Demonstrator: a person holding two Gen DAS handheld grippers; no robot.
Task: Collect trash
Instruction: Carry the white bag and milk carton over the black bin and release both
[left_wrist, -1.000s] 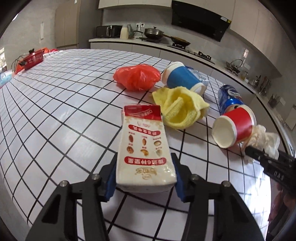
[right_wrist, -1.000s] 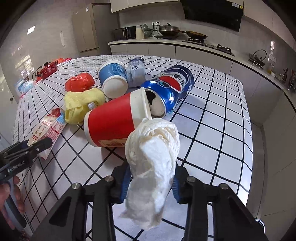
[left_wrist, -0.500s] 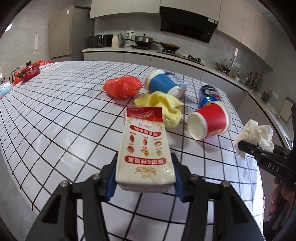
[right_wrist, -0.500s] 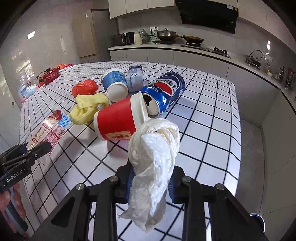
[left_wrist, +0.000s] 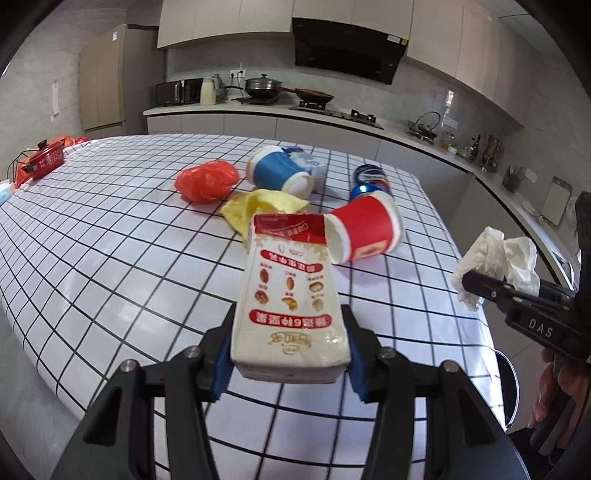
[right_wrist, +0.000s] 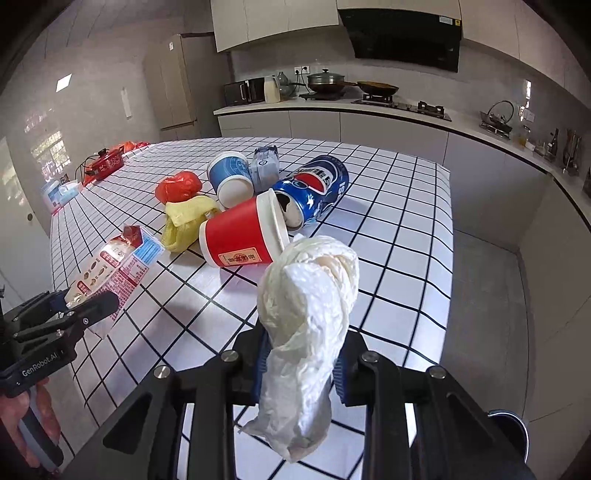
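Observation:
My left gripper (left_wrist: 290, 354) is shut on a white and red milk carton (left_wrist: 290, 295) and holds it above the near edge of the checked table (left_wrist: 110, 258). It also shows in the right wrist view (right_wrist: 110, 273). My right gripper (right_wrist: 299, 369) is shut on a crumpled white tissue (right_wrist: 306, 314), lifted off the table; the tissue also shows in the left wrist view (left_wrist: 495, 258). On the table lie a red paper cup (right_wrist: 240, 240), a blue cup (right_wrist: 229, 177), a Pepsi can (right_wrist: 314, 188), a yellow cloth (right_wrist: 184, 218) and a red plastic bag (right_wrist: 177, 186).
A crushed clear bottle (right_wrist: 264, 166) lies behind the blue cup. A small red pot (right_wrist: 109, 160) stands at the table's far left. A kitchen counter with a stove (right_wrist: 369, 99) runs along the back and right. The table's right edge drops to grey floor (right_wrist: 480, 295).
Both grippers have risen and pulled back from the table with the carton and the tissue still held. The trash on the table has not moved.

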